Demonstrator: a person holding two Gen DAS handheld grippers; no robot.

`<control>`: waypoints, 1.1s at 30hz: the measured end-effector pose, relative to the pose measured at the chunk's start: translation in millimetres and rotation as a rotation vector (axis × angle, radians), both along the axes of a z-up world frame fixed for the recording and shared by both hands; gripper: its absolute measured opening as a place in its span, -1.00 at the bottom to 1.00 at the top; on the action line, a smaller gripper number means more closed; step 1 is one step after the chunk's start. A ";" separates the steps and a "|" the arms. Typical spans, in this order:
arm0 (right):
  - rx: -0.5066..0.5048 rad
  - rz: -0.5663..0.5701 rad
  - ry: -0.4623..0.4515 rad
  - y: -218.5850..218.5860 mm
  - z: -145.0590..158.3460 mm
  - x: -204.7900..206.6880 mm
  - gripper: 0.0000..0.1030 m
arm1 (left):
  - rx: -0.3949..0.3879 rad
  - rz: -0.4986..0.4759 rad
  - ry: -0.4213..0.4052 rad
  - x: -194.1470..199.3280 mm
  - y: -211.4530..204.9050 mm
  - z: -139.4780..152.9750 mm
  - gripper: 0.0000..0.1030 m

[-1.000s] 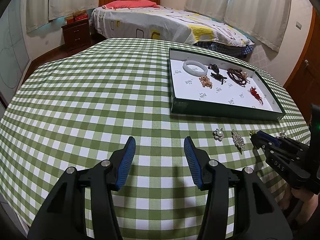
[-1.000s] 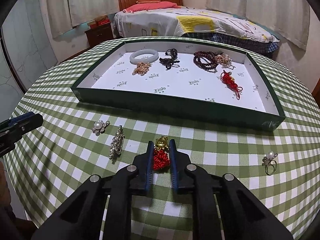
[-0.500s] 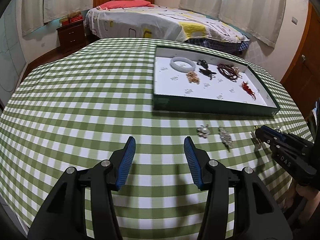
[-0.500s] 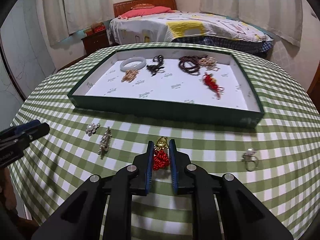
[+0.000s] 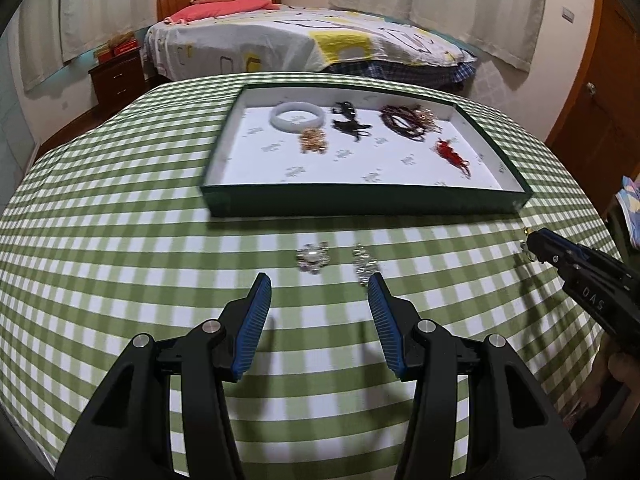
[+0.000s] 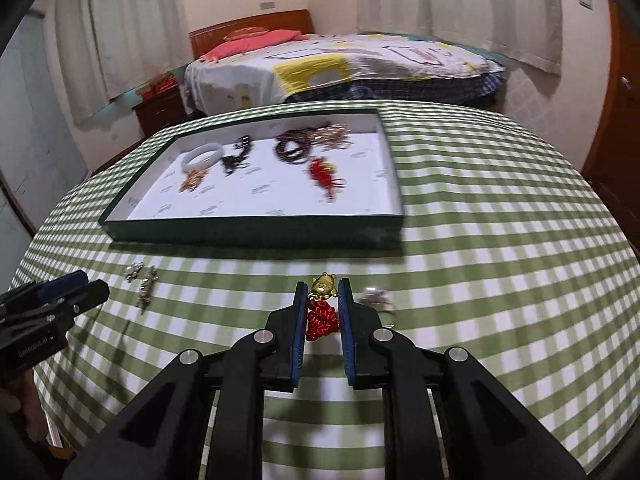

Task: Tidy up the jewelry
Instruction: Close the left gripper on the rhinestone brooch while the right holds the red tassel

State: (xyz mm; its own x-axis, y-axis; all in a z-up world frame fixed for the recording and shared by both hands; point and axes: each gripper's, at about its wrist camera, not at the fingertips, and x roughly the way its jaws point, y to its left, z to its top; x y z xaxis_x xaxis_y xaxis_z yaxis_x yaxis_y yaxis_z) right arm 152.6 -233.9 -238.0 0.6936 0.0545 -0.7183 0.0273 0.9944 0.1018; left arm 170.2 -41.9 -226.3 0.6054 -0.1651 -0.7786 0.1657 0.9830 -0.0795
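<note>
R gripper (image 6: 324, 312) clamped on red-knot gold charm (image 6: 322, 306); L gripper (image 5: 319, 312) open, empty. Carry over green tray (image 6: 256, 232) wall w/o snagging, drop in bare spot.

A desk (image 5: 120, 208) covered in green-and-white checked cloth carries a shallow green tray (image 5: 360, 200) lying at about 1 o'clock in the left wrist view. On the bare cloth just before the tray's near wall lie a pearl brooch (image 5: 313, 257) and a rhinestone pin (image 5: 363, 264), side by side; a pearl ring (image 6: 374, 295) lies further off at 3 o'clock.
</note>
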 end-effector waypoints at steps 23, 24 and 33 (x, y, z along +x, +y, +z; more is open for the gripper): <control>0.072 -0.050 0.013 -27.9 -6.8 -1.3 -0.69 | 0.036 -0.062 0.031 17.9 -46.6 -25.3 -0.67; 0.070 -0.049 0.012 -27.4 -7.2 -1.4 -0.69 | 0.032 -0.063 0.030 17.8 -46.0 -25.3 -0.68; 0.054 -0.044 0.014 -23.4 -8.4 -1.1 -0.69 | 0.025 -0.069 0.020 15.8 -44.9 -23.5 -0.68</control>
State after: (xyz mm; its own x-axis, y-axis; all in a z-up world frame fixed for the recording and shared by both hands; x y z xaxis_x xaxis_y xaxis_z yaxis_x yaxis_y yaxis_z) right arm 151.5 -257.3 -246.4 0.6859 0.0629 -0.7249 0.0729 0.9853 0.1544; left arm 186.1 -86.7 -249.8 0.5771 -0.1868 -0.7950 0.2321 0.9709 -0.0596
